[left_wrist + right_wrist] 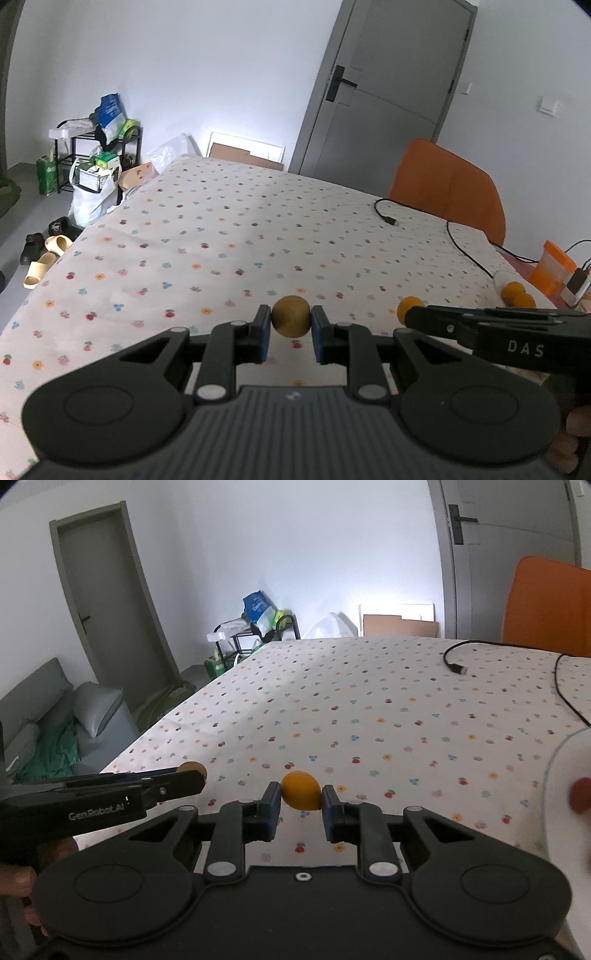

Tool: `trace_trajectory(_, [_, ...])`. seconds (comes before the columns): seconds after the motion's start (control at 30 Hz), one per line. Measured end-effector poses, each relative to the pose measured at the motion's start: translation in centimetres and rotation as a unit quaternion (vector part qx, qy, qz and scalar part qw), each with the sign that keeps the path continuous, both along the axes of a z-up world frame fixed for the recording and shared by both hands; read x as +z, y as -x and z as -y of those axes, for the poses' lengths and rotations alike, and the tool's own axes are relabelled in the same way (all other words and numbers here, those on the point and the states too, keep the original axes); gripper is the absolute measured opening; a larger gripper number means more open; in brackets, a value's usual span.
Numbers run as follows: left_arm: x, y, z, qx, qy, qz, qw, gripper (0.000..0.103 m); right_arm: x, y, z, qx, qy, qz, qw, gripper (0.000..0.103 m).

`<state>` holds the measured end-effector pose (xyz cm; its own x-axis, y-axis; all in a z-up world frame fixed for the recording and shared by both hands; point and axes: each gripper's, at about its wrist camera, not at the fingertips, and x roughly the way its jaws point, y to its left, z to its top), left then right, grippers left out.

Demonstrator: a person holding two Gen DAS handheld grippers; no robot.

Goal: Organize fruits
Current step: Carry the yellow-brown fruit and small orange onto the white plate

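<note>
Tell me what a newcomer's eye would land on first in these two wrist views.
First, the fruit pinched in each gripper: the left gripper holds a round brown fruit, and the right gripper holds an orange fruit, both above the flower-print tablecloth. Next comes the bright orange chair at the table's far right edge, with a black cable lying on the cloth before it.
</note>
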<state>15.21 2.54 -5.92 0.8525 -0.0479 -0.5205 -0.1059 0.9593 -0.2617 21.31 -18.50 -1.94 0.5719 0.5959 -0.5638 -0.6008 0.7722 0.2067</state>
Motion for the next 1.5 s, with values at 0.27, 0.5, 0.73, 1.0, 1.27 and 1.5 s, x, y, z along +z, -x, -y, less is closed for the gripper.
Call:
trace_trajectory(0.27, [0.6, 0.1, 1.8, -0.016, -0.006, 0.007, 0.9998, 0.021, 0.8, 1.1, 2.5, -0.019, -0.017, 0.009, 1.000, 0.022])
trace_trajectory(0.5, [1.2, 0.1, 3.6, -0.034, -0.010, 0.013, 0.9993, 0.021, 1.2, 1.8, 4.9, -0.043, -0.028, 0.016, 0.999, 0.022])
trace_trajectory(0.73, [1.6, 0.0, 5.2, -0.049, -0.014, 0.018, 0.9985, 0.021, 1.6, 2.4, 7.2, -0.065, -0.035, 0.025, 0.997, 0.022])
trace_trajectory(1.0, [1.8, -0.5, 7.5, -0.073, -0.013, 0.022, 0.9970, 0.021, 2.0, 2.9, 9.9, -0.091, -0.040, 0.032, 0.995, 0.022])
trace_trajectory(1.27, [1.7, -1.0, 10.3, -0.109, -0.015, 0.023, 0.9937, 0.021, 2.2, 3.5, 13.1, -0.126, -0.039, 0.042, 0.990, 0.022])
trace_trajectory(1.5, [1.9, -1.6, 13.1, -0.136, -0.019, 0.024, 0.9902, 0.021, 2.3, 3.8, 16.3, -0.161, -0.044, 0.048, 0.985, 0.022])
